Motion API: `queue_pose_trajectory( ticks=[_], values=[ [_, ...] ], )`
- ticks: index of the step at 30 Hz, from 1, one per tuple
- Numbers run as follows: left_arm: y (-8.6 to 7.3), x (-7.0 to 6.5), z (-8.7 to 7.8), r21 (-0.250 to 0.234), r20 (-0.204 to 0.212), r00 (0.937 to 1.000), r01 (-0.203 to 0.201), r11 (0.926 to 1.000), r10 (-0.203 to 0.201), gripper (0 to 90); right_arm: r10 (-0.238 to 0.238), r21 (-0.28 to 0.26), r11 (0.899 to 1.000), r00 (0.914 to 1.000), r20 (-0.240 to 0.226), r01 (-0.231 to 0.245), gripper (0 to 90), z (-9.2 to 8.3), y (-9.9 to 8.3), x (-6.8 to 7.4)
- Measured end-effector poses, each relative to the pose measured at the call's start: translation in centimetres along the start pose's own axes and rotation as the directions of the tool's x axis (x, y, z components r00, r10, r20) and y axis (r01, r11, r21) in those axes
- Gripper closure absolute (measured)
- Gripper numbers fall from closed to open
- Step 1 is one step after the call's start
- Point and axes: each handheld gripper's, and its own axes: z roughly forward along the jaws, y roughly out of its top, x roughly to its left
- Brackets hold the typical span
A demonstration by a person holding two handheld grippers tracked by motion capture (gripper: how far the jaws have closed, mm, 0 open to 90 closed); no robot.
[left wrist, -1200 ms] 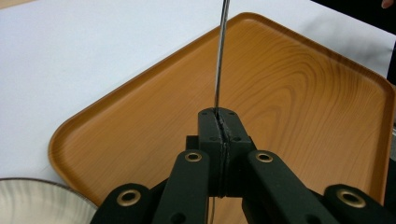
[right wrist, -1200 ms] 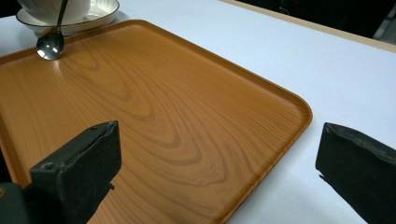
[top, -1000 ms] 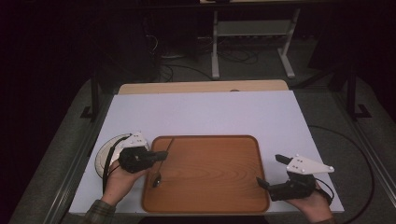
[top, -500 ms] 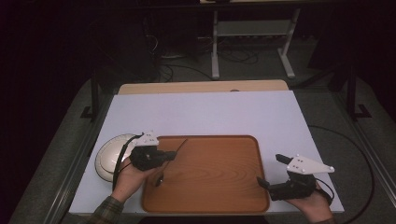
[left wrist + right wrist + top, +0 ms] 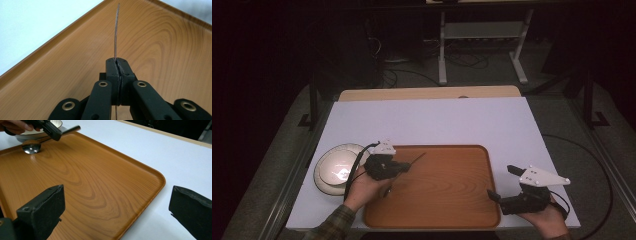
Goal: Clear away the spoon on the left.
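Your left gripper (image 5: 404,166) clamps the spoon (image 5: 31,147) by its handle, bowl low over the tray (image 5: 447,200); your right gripper (image 5: 501,184) waits open beside the tray.

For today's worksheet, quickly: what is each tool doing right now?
Left tool: closed on the spoon, over the tray.
Right tool: open, holding nothing.

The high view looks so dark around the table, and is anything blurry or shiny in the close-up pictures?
High view: light falls on the table alone; the room behind is near black. Left gripper view: the tray is sharp, its far corner softer. Right gripper view: the spoon bowl glints with glare, and the near tongs look slightly soft.
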Motion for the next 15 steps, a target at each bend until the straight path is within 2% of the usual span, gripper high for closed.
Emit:
queue_pose_trajectory(
  ticks=[6,15],
  values=[
    [0.2,0.0,1.5,0.040,0.009,0.9999,-0.014,0.9991,0.013,87.7,-0.001,0.003,1.000,1.0000,-0.003,0.001,0.0,0.1,0.0,0.0],
    [0.2,0.3,2.7,0.063,0.016,0.9997,-0.017,0.9979,0.016,87.3,0.000,0.003,1.000,1.0000,-0.002,0.000,0.0,0.1,0.0,0.0]
  ],
)
